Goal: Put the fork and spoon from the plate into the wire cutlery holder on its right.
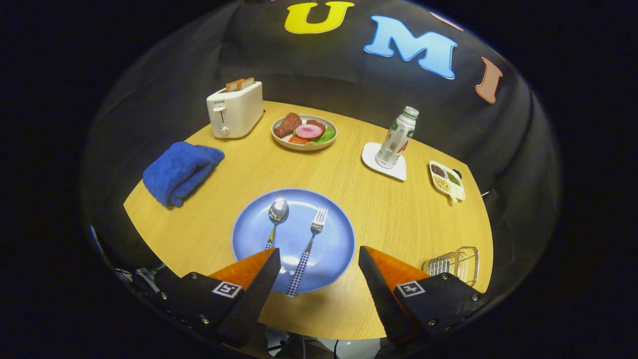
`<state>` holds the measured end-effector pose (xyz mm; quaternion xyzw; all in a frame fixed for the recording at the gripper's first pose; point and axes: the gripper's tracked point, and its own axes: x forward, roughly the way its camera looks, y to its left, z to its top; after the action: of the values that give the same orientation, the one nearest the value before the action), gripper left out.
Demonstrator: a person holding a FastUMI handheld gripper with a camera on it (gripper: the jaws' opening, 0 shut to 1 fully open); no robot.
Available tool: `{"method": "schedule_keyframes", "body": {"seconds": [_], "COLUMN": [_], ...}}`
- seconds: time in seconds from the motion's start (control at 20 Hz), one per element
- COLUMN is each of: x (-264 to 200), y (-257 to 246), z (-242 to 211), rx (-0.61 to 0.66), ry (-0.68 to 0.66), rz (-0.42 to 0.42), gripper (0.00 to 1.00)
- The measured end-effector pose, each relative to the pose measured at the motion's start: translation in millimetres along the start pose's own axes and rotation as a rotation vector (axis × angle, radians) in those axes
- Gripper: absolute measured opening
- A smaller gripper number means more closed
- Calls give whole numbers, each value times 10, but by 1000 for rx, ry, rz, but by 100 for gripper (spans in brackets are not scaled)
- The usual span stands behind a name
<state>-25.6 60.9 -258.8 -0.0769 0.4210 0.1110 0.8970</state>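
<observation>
A blue plate (330,233) lies on the wooden table just ahead of my fingers. On it rest a spoon (277,213) on the left and a fork (310,244) on the right, both with blue-checked handles pointing toward me. The fork's handle end reaches between my fingers; the spoon's handle disappears behind the left finger. The wire cutlery holder (456,263) stands to the right of the plate, beside my right finger. My gripper (319,255) hovers above the plate's near rim, open, with nothing held.
Beyond the plate stand a white toaster (235,109) with bread, a bowl of food (304,132), a bottle (397,138) on a white coaster, and a divided snack dish (447,180). A folded blue towel (180,170) lies left of the plate.
</observation>
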Motion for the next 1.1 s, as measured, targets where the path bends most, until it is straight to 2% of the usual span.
{"method": "schedule_keyframes", "body": {"seconds": [0.35, 0.45, 0.6, 0.8, 0.85, 0.95, 1.1], "x": [355, 438, 530, 608, 789, 707, 677], "y": [117, 161, 191, 208, 253, 243, 267], "z": [-269, -347, -451, -544, -682, -623, -643], "rx": [-8, -12, 2, 10, 9, 25, -5], "ry": [143, 181, 242, 308, 322, 350, 390], "rz": [34, 52, 64, 65, 77, 82, 114], "gripper": [95, 88, 67, 64, 64, 16, 17]}}
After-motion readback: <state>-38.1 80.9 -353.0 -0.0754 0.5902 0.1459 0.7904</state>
